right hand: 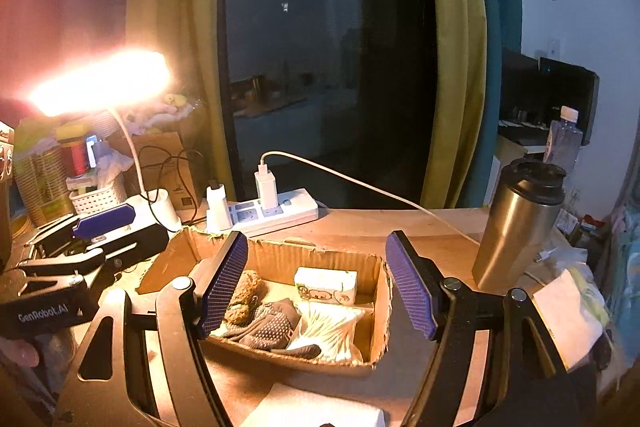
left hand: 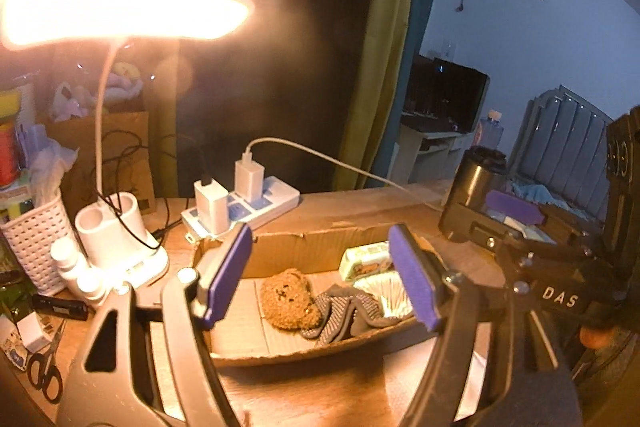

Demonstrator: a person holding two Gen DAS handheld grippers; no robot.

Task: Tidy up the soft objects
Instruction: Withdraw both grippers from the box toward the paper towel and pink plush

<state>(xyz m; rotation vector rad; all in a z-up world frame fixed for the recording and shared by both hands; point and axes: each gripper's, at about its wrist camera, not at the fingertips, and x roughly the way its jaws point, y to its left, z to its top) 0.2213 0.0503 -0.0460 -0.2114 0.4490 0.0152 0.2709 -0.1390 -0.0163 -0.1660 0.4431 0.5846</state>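
- I see the wooden desk (right hand: 360, 227) carrying everything, lit by a glaring desk lamp (right hand: 104, 83) at the far left.
- A shallow cardboard box (right hand: 280, 259) sits at the middle of the desk, near me, and all the soft things lie inside it.
- A steel tumbler (right hand: 516, 223) stands to the right of the box, apart from it; a white power strip (right hand: 276, 211) lies just beyond the box's far wall.
- My left gripper (left hand: 320, 275) hangs above the box with its blue pads spread wide, gripping nothing.
- My right gripper (right hand: 316, 283) hovers over the same box, jaws equally wide and empty.
- In the box, a grey dotted glove (right hand: 268, 327) lies in the middle, touching the brown plush bear (right hand: 244, 297) on its left.
- A bag of cotton swabs (right hand: 332, 327) rests right of the glove, with a tissue pack (right hand: 326, 285) against the far wall behind it.
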